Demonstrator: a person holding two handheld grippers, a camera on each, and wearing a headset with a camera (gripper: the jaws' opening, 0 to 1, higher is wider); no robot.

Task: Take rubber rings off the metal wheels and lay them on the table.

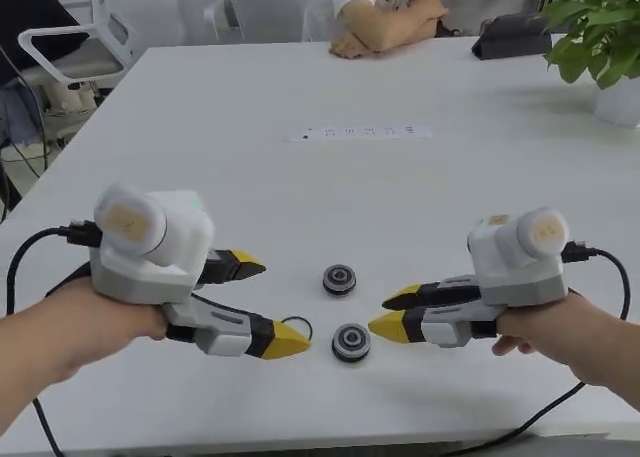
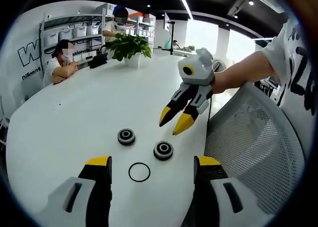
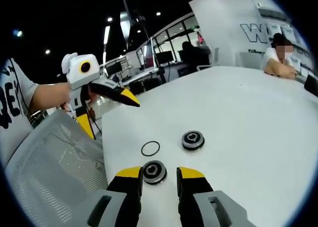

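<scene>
I hold my left claw [image 1: 268, 302] low over the white table [image 1: 200, 127], jaws spread wide. A loose rubber ring [image 1: 309, 324] lies just beside its lower tip. My right claw [image 1: 392, 312] faces it, jaws narrowly parted. Between the claws sit two metal wheels: the nearer wheel [image 1: 351, 342] just off my right claw's lower tip, the farther wheel [image 1: 339, 279] beyond it.

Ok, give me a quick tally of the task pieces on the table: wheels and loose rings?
Metal wheels: 2, the far wheel and the near wheel
Loose rubber ring: 1
Total: 3
</scene>
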